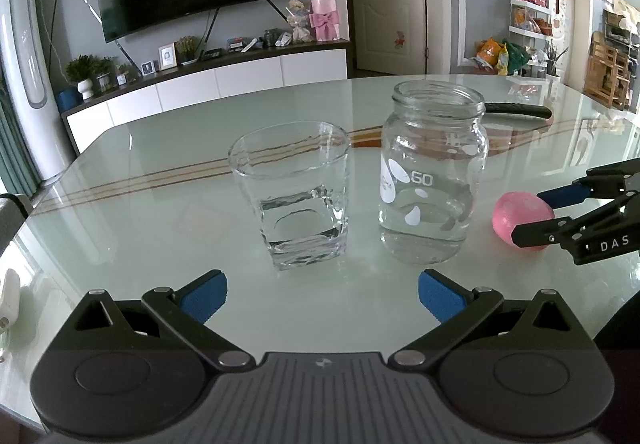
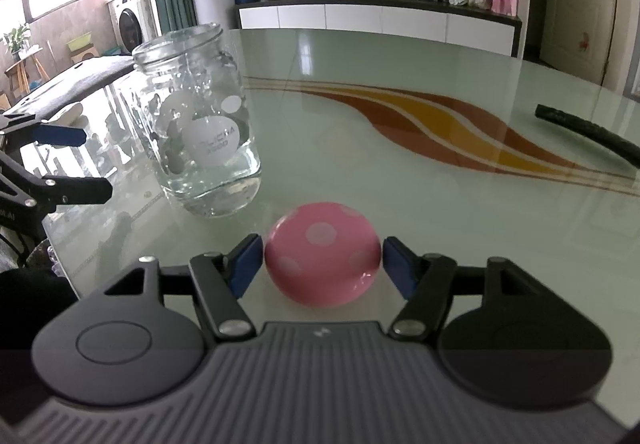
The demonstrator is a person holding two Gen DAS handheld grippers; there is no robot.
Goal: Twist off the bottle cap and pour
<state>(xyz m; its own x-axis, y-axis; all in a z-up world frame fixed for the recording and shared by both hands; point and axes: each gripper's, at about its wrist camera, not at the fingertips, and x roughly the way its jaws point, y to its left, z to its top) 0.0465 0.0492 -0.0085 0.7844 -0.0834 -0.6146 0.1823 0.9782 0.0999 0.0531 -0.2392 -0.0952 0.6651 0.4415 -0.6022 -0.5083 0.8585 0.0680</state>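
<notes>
Pink and spotted with paler dots, the bottle cap (image 2: 322, 254) is seen lying on the glass table (image 2: 400, 172), just to the right of the open bottle (image 1: 434, 176) as the left wrist view shows it. The bottle is taken as the landmark: it stands upright with its mouth bare and a shallow layer of clear liquid at the bottom. To its left, close by but apart, a square tumbler (image 1: 290, 196) is set, also holding some clear liquid.

The right gripper (image 2: 322, 264) is placed around the cap, its blue pads (image 2: 246, 264) spread on either side; whether the left-hand pad touches the cap cannot be told, and a thin gap is seen at the other. The left gripper (image 1: 322, 294) is held before the bottle and tumbler, jaws wide apart and nothing between them.

Unscrewing is judged done, and the cap appears to be at the point of being set down or let go. Next, the bottle would need to be gripped by its body, lifted and tipped toward the tumbler's rim.
</notes>
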